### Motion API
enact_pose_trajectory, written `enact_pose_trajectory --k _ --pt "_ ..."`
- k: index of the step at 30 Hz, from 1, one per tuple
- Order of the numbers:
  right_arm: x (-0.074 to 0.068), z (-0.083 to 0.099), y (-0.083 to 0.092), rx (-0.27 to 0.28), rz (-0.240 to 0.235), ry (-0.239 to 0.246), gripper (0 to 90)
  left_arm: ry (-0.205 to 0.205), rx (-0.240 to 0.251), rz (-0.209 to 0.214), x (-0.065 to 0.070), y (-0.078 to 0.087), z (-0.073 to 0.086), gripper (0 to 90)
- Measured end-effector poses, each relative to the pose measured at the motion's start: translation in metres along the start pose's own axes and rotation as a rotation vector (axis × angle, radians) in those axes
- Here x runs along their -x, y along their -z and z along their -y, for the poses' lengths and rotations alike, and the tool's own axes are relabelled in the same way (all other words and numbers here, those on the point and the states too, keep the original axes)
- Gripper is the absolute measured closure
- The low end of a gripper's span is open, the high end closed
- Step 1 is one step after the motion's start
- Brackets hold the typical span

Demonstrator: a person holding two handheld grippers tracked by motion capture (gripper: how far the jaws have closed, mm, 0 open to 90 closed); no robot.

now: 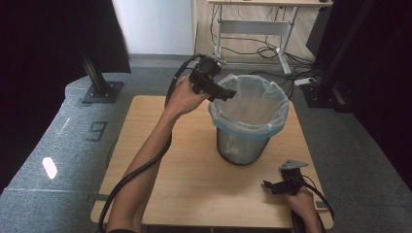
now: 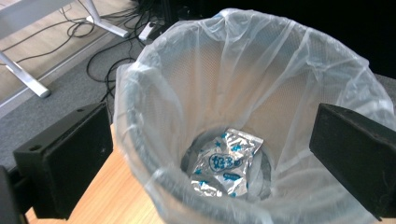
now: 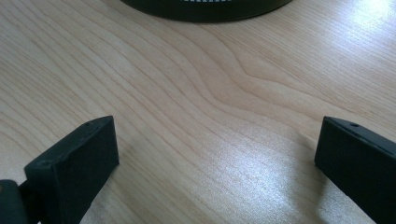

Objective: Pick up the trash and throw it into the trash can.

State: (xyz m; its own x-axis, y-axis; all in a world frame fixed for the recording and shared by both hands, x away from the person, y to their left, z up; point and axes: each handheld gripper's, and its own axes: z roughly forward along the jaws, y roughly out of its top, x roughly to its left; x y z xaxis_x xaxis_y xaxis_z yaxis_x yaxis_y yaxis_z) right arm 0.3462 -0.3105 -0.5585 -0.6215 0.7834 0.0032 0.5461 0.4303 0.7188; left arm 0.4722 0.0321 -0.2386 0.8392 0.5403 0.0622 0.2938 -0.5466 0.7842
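So the left gripper [image 1: 224, 93] is hanging right over the bin's [image 1: 243, 145] rim at about 10 o'clock of the opening, jaws spread wide with nothing between them. In the left gripper view you look straight down the liner [image 2: 261, 70] and there's the silver-and-blue foil packet [image 2: 223, 163] lying flat at the bottom of the bag — so my read is the drop is done and this is the pull-away step.

To do that bit well: lift the gripper up and clear before swinging it back toward the person's side, because the thin plastic liner folded over the rim is just beside the lower jaw and would snag easily. Drag it and you could pull the bag off the mesh bin or tip the whole thing. Keep the jaws wide until they're well clear of the rim.

The right gripper [image 1: 279, 186] is parked low over the wooden table [image 1: 194, 184] at roughly 5 o'clock from the bin, jaws also wide apart and holding nothing — its own view has bare wood grain between the pads. It's fine where it is, near enough to steady the bin if needed.
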Motion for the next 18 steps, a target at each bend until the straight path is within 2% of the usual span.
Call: enact_pose_trajectory --k 10,11,14,18 --pt "0.000 0.000 0.000 0.000 0.000 0.000 0.0 0.014 0.050 0.023 -0.004 0.017 0.026 0.0" --pt "0.000 0.000 0.000 0.000 0.000 0.000 0.0 0.013 0.061 0.033 -0.004 0.020 0.033 0.0" --pt "0.000 0.000 0.000 0.000 0.000 0.000 0.0 0.006 0.054 0.026 -0.005 0.024 0.043 0.0" --pt "0.000 0.000 0.000 0.000 0.000 0.001 0.0 0.017 0.064 0.020 -0.008 0.031 0.057 0.0"
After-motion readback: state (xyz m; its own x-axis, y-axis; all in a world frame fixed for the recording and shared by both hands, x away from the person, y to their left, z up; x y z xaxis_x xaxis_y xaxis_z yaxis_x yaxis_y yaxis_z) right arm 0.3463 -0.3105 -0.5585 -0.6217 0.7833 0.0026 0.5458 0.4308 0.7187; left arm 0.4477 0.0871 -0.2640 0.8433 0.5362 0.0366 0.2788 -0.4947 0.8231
